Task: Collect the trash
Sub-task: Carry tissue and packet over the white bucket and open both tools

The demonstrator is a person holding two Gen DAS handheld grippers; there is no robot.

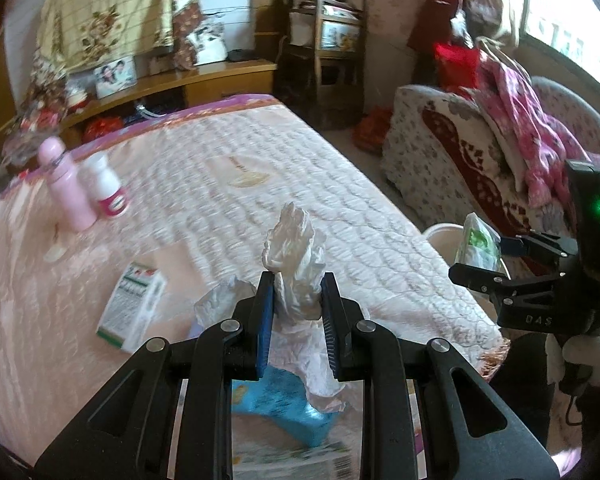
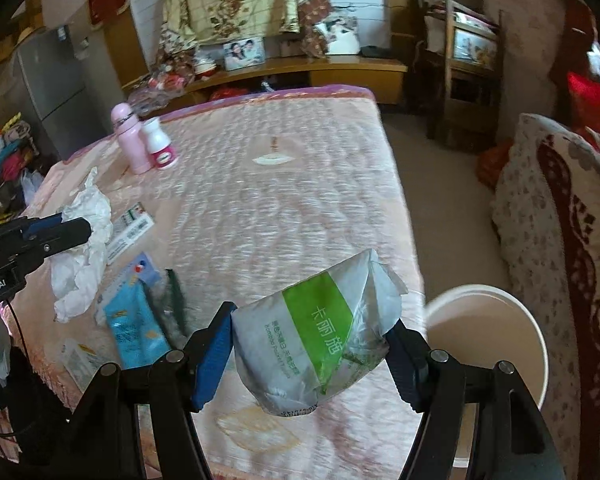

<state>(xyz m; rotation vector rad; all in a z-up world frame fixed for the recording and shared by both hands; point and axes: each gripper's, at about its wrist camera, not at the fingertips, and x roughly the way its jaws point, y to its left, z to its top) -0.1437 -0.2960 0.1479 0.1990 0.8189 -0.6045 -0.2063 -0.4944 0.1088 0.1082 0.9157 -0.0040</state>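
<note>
My left gripper [image 1: 297, 280] is shut on a crumpled white tissue [image 1: 296, 252] and holds it above the pink quilted bed [image 1: 260, 184]; it also shows in the right wrist view [image 2: 82, 248]. My right gripper [image 2: 312, 332] is shut on a white and green tissue packet [image 2: 320, 332], held over the bed's near right edge, next to a white bucket [image 2: 488, 336] on the floor. The right gripper with its packet [image 1: 476, 240] shows at the right of the left wrist view, over the bucket [image 1: 440, 236].
On the bed lie a blue wrapper [image 2: 134, 324], a green and white box [image 1: 134, 304], a pink bottle [image 1: 66, 188] and a white bottle [image 1: 108, 190]. A sofa with blankets [image 1: 480, 148] stands to the right across a floor gap.
</note>
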